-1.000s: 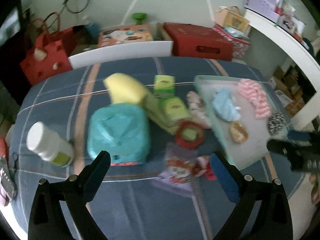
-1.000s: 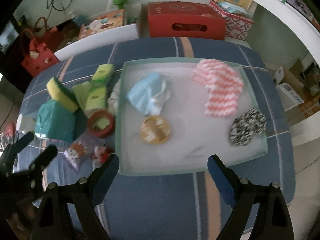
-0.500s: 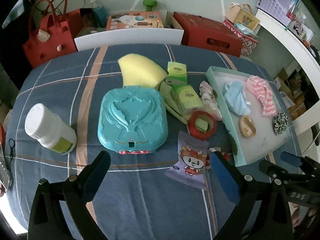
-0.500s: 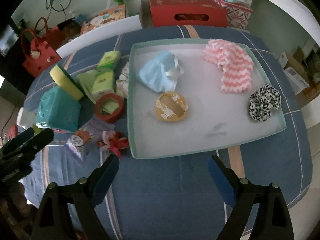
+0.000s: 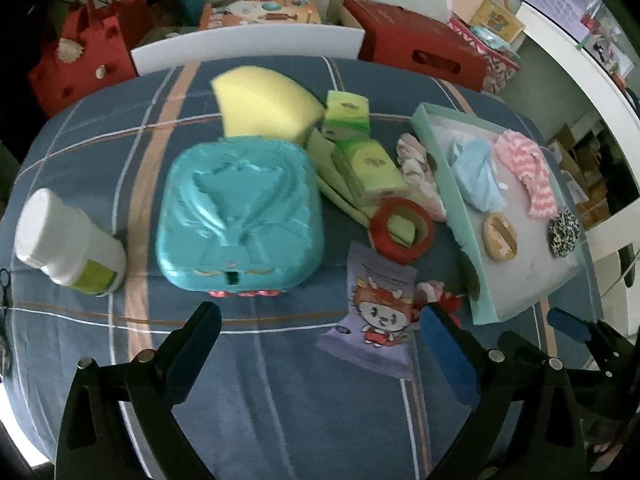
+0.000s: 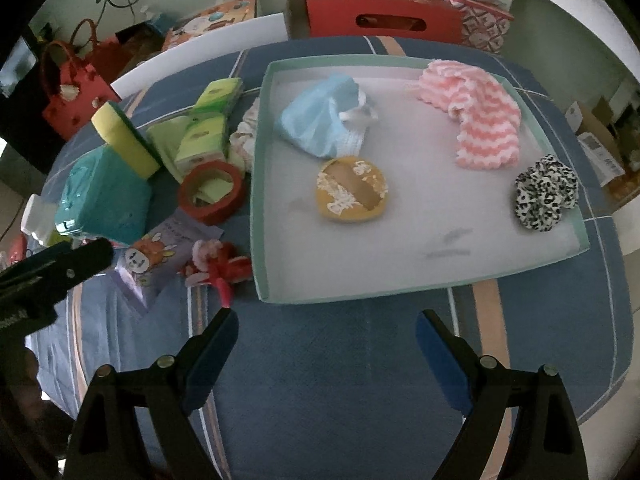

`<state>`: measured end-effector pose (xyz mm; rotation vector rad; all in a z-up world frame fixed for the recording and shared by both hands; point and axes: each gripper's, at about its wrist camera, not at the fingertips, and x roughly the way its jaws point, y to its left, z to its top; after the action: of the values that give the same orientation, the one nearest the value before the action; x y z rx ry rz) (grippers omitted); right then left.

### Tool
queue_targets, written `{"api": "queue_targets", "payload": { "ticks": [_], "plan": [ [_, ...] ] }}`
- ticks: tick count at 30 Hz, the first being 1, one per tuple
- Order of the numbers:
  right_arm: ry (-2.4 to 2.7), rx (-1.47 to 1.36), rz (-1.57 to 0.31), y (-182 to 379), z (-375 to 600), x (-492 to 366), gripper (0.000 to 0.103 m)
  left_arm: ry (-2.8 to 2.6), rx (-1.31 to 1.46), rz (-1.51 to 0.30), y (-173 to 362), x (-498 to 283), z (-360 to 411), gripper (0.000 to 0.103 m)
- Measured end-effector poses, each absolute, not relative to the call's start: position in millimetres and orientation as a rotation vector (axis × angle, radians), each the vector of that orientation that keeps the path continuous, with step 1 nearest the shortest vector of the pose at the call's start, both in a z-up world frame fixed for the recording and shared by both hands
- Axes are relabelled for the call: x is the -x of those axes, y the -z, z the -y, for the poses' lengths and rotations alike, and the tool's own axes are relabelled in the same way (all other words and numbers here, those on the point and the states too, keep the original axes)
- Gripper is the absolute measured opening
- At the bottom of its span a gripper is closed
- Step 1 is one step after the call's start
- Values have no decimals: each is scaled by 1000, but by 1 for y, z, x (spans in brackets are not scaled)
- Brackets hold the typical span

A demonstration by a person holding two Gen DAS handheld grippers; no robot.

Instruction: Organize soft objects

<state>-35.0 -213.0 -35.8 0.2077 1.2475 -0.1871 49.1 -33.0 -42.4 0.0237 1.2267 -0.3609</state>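
Note:
A mint-rimmed tray holds a blue cloth, a pink zigzag cloth, a leopard scrunchie and a yellow puff. Left of the tray lie a pale floral cloth, a yellow sponge, green tissue packs and a red-pink bow. My left gripper is open and empty above the table's near side, in front of the teal case. My right gripper is open and empty just before the tray's near rim.
A white bottle, a red tape ring and a purple cartoon packet lie on the blue plaid tablecloth. A white chair back, red bag and red box stand behind the table.
Both grippers have drawn nearer to the table and its objects. The left view steadied on the teal case. Both stay open and empty.

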Motion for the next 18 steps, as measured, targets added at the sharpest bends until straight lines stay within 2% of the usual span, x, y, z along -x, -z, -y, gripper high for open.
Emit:
{"api": "queue_targets", "payload": {
  "ticks": [18],
  "plan": [
    [189,-206,-1244,42,217,27,92,376,-16,-1259,49,-55,38,100]
  ]
}}
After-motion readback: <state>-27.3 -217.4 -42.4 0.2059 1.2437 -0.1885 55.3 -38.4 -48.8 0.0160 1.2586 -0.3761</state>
